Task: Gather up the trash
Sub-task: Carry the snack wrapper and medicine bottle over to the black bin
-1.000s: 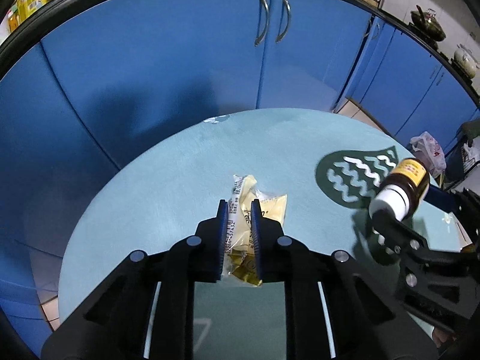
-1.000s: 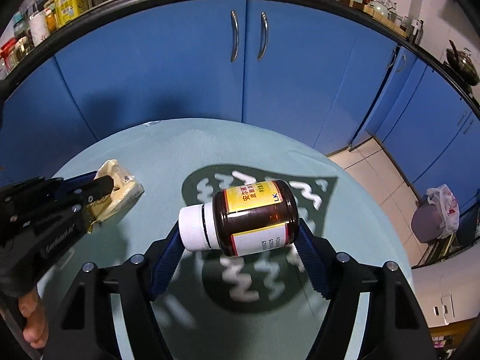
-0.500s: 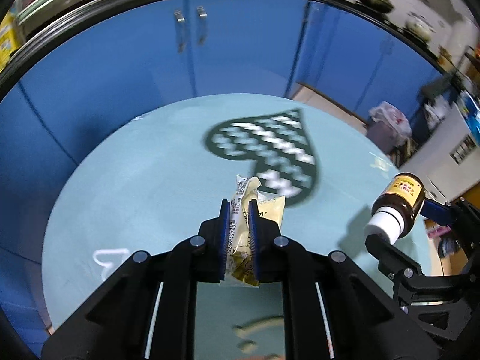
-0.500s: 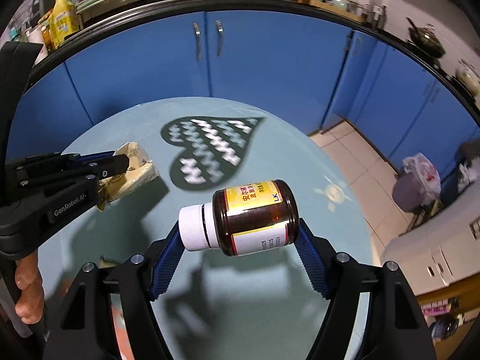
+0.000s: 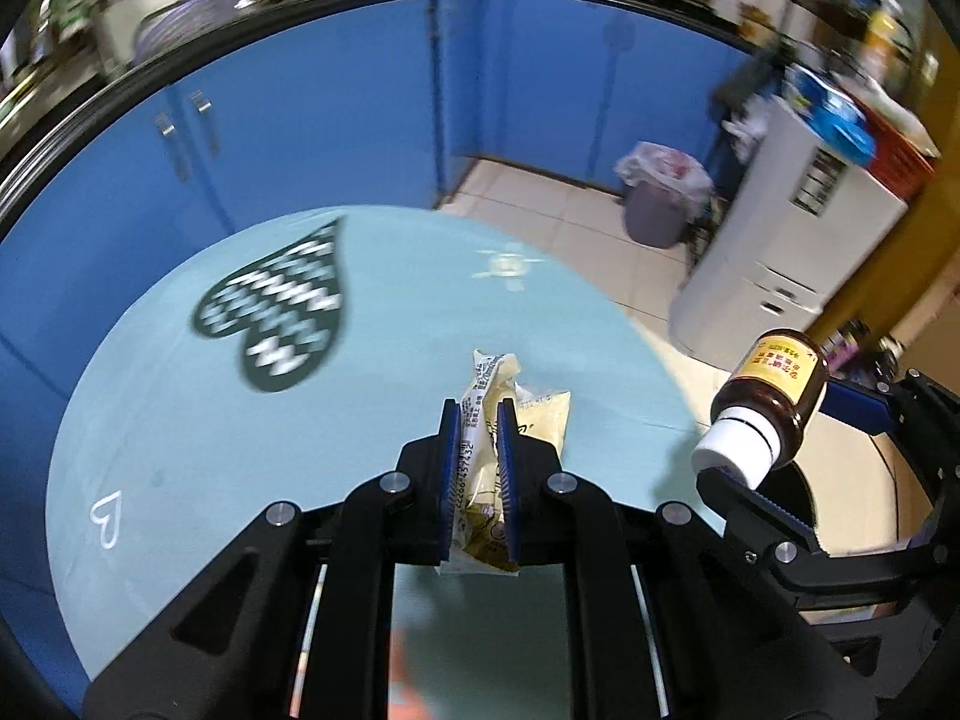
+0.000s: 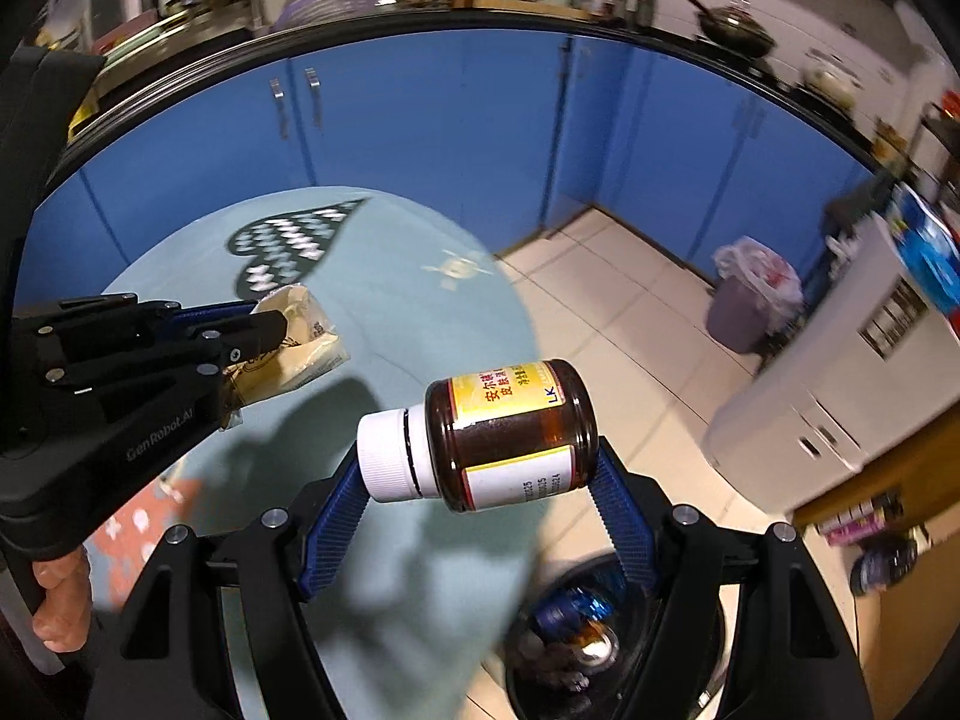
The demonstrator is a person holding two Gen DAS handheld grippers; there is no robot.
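My left gripper (image 5: 478, 420) is shut on a crumpled yellow wrapper (image 5: 510, 414) and holds it above the round light-blue table (image 5: 180, 420); the wrapper also shows in the right wrist view (image 6: 300, 336). My right gripper (image 6: 480, 474) is shut on a brown bottle (image 6: 510, 438) with a white cap and yellow label, held sideways past the table's right edge. The bottle also shows in the left wrist view (image 5: 768, 402). A black bin (image 6: 612, 648) with trash in it sits on the floor right below the bottle.
Blue cabinets (image 6: 420, 132) curve behind the table. A dark heart pattern (image 5: 282, 306) marks the table top. A grey bin with a white bag (image 5: 657, 192) and a white appliance (image 5: 798, 240) stand on the tiled floor to the right.
Both grippers have swung to the right with their loads. The bottle is now beyond the table edge, over the black bin. The tiled floor has come into view.
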